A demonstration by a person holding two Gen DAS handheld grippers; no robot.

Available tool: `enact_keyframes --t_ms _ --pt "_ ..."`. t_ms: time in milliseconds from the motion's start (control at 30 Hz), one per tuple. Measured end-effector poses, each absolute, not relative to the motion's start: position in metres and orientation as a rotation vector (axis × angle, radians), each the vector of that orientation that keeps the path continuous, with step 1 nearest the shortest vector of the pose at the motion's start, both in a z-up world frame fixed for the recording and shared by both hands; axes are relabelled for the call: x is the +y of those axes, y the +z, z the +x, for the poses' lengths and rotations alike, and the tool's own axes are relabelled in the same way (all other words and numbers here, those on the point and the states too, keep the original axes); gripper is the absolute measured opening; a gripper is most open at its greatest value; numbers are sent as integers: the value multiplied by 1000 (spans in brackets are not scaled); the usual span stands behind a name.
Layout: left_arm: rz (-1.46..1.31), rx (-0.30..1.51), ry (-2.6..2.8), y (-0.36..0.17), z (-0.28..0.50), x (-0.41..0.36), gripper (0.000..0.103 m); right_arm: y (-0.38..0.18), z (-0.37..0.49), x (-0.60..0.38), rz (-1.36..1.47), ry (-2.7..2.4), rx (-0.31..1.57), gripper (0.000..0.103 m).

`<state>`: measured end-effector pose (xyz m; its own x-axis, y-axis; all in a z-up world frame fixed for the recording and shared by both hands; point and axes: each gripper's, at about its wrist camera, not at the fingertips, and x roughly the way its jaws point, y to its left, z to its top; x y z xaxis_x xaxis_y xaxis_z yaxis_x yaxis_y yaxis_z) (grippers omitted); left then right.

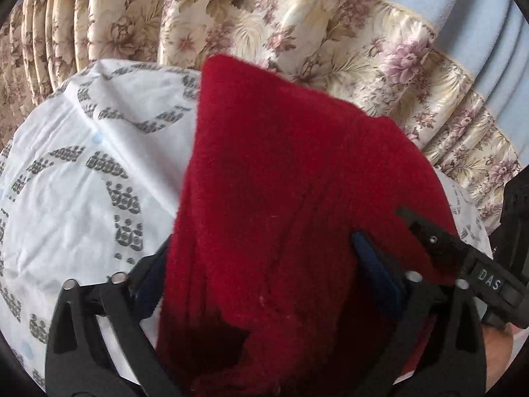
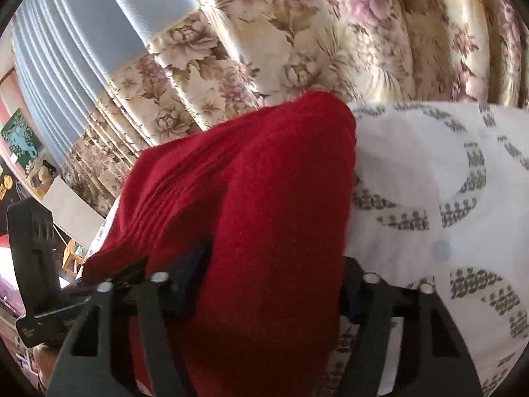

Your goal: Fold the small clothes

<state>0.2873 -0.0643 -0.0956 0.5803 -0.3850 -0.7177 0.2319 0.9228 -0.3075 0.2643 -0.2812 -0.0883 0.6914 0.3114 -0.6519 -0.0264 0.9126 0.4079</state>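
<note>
Together, left gripper (image 1: pixel 261 264) and right gripper (image 2: pixel 264 281) clamped on red knit garment (image 1: pixel 281 172) (image 2: pixel 251 192), above white patterned sheet (image 1: pixel 82 152) (image 2: pixel 429 172), floral curtain (image 1: pixel 297 26) (image 2: pixel 297 33) far behind.

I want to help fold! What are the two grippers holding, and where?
Both hold the red knitted garment: the left hand-held gripper and right hand-held gripper each straddle bunched fabric near its edge.

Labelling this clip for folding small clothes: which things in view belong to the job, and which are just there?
In the job:
red knitted garment, between the fingers of both tools
left tool
right tool
white patterned sheet under it

Just there:
floral curtain
blue curtain
</note>
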Motion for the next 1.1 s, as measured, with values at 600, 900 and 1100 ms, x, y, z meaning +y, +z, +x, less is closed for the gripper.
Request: enact_keyframes --t_ms 600,900,1100 --pt "-113 687 -520 13 238 -164 37 25 215 -360 268 269 573 48" --pt "74 807 -451 -70 244 -301 50 -45 192 -479 158 -12 709 57" --pt "90 754 -350 -84 244 -296 92 -89 182 -505 238 -99 710 80"
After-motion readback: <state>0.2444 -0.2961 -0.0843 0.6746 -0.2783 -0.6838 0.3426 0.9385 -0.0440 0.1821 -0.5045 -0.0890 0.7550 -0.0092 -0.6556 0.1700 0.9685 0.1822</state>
